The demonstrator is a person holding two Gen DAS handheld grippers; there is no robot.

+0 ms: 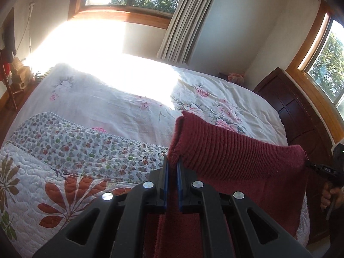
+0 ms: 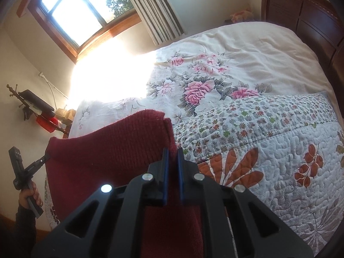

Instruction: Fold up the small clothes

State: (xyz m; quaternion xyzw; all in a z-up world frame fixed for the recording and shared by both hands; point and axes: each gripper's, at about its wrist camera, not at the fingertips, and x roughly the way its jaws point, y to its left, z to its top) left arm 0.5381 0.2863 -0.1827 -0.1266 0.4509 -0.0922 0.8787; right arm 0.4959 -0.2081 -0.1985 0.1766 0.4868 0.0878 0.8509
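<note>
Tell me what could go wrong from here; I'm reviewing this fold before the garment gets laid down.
1. Each gripper, left and right, pinches only a corner of the dark red knit garment, so the cloth may slip out.
2. The garment sags between them and could land creased on the quilted bedspread.

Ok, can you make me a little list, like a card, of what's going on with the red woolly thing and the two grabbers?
Item: dark red knitted garment
Where: held up in the air above the bed, stretched between both grippers
Left gripper: shut on one top corner of the knit
Right gripper: shut on the other top corner
Hanging: the rest droops down below the grippers
Bed covers: white sheet with pink roses, quilt with orange leaves
Light: bright sun from the window
Fold: no finished fold visible yet
</note>
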